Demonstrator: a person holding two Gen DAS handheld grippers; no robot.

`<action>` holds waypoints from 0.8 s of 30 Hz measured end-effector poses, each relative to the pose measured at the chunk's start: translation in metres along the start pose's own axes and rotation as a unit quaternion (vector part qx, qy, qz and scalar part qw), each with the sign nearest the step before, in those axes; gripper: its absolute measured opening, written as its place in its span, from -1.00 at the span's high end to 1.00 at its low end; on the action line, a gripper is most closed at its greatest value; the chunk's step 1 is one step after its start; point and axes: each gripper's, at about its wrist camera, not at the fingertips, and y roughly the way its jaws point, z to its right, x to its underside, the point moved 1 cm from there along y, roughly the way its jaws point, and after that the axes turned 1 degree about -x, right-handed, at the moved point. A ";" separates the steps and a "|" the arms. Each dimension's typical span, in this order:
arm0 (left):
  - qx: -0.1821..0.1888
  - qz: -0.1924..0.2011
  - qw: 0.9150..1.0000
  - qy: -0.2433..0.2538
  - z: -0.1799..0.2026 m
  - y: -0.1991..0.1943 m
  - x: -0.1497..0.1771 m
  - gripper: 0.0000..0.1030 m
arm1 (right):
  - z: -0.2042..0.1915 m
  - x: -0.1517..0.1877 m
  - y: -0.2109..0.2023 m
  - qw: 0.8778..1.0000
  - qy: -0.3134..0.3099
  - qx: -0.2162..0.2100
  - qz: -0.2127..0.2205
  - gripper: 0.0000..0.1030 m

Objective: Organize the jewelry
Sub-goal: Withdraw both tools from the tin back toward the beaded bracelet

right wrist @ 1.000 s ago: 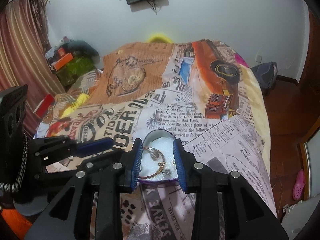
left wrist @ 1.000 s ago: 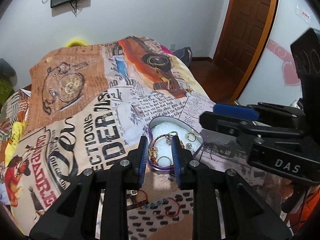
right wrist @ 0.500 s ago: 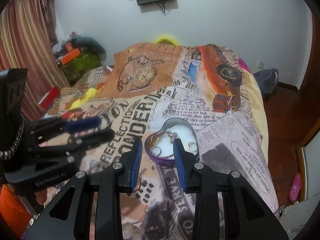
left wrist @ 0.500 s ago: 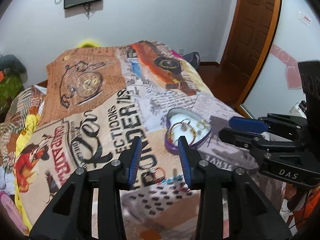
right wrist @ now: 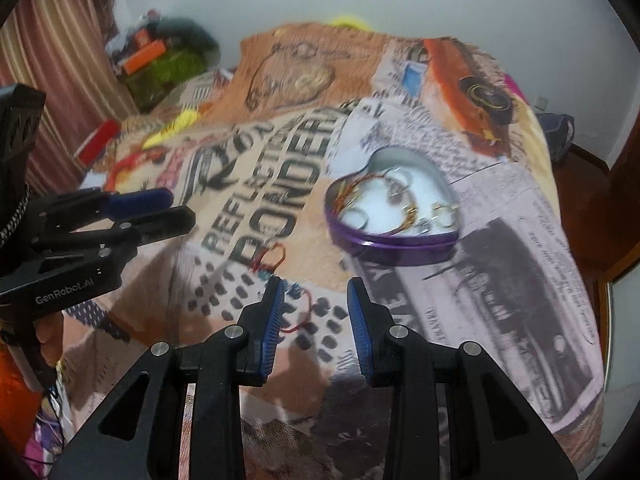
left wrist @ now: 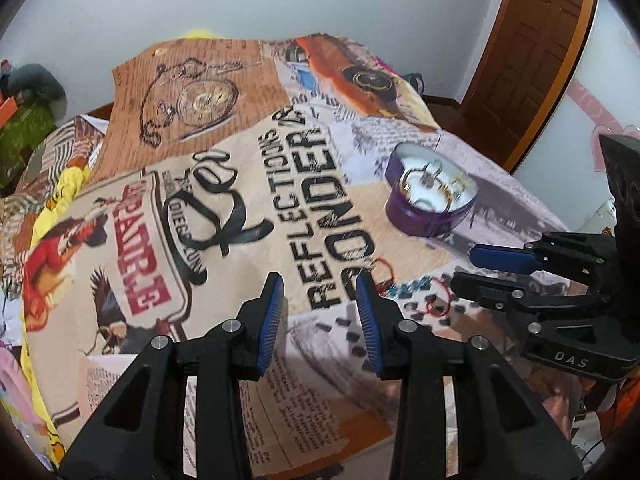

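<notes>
"reflections" and "ponder" on the bedspread (left wrist: pixel 224 216), "das" and "genrobot.ai" on the hand-held grippers' bodies

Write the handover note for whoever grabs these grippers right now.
Left gripper: empty, jaws just opened wider, over the bedspread short of the bracelet.
Right gripper: jaws apart, empty, the bracelet's near end at its left pad.
Heart tin: open on the bed, already holding gold bangles, chains and rings.
Bracelet, red cord with blue beads: loose on the bedspread in front of the tin.
Left: pick up the bracelet and put it in the tin.
</notes>
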 end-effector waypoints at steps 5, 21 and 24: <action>0.006 -0.008 1.000 -0.008 -0.005 0.007 0.008 0.29 | -0.012 -0.001 0.018 0.999 -0.034 0.001 -0.024 0.43; 0.012 -0.022 0.999 -0.034 -0.017 0.018 0.014 0.29 | -0.023 -0.003 0.043 0.995 -0.090 0.003 -0.031 0.43; 0.013 -0.021 0.999 -0.032 -0.015 0.016 0.014 0.29 | -0.022 -0.003 0.043 0.996 -0.089 -0.004 -0.029 0.56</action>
